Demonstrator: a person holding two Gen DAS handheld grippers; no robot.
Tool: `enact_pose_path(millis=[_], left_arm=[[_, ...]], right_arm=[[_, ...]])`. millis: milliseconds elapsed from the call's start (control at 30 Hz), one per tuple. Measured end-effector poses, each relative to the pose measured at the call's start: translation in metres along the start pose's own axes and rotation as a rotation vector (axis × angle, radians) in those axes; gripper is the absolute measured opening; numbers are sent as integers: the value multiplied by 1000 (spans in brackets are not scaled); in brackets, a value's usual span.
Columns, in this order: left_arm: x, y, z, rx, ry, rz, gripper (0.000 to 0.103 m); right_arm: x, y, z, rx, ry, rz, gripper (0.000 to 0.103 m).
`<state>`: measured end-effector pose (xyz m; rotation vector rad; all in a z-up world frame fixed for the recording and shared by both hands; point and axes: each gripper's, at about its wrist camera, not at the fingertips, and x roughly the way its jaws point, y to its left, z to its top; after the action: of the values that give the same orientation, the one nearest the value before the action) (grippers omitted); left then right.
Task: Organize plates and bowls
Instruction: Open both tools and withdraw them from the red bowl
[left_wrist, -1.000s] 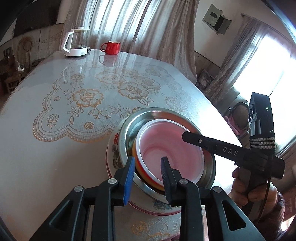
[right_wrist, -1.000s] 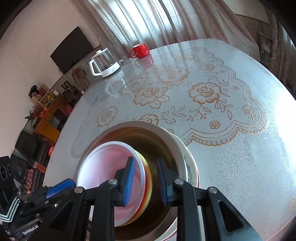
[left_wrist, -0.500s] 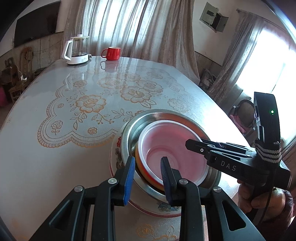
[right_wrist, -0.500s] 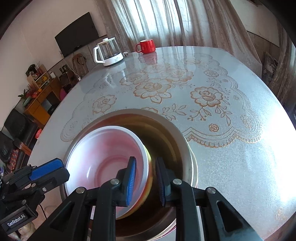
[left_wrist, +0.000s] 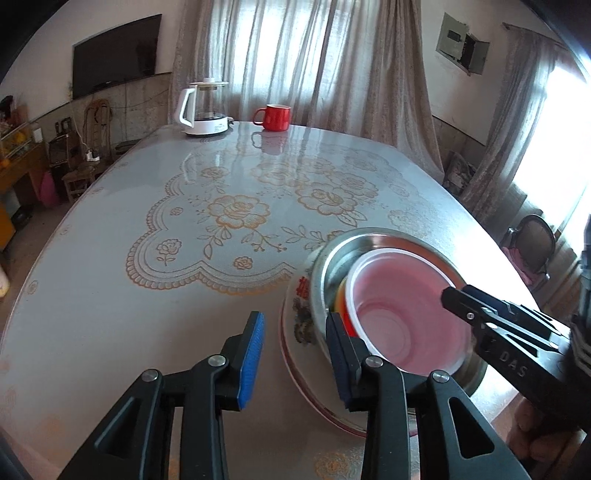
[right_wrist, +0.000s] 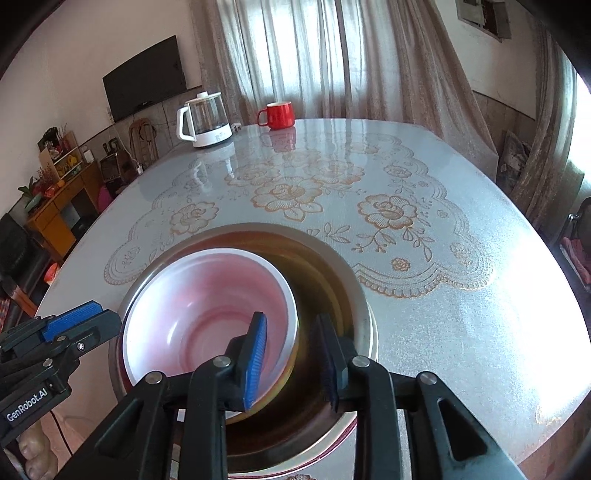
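In the steel bowl, white-rimmed pink bowl, both grippers opening, empty.

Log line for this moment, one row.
stack: pink bowl nested in steel bowl | left gripper: opening, empty | right gripper: opening, straddling pink rim

Small bowl inside metal bowl, on plate, kettle beside mug behind

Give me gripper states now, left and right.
Left gripper: jaws opening, nothing between them, beside the bowl stack.
Right gripper: jaws opening, straddling the pink bowl's rim, not visibly clamped.
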<state>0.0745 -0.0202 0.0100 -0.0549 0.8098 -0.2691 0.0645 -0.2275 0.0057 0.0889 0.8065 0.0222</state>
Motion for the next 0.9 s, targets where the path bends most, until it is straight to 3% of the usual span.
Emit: enact_pose_path(millis=[200,367,667,900], left_arm=[[-7,8,-6,-7,-69,83,43],[-19,5,-15,10,-135,127,59],[-30,2,-24,7,-166,149,72],[-38,-2,-26,14,-205,163,86]], right_arm=[[-26,9,-7,20,-129,-56,36],[-40,18,-18,44,-185,-122,40],[-55,25,-28,54,-232,-181,41],[-64,28,-29,53,-258,-180,42]])
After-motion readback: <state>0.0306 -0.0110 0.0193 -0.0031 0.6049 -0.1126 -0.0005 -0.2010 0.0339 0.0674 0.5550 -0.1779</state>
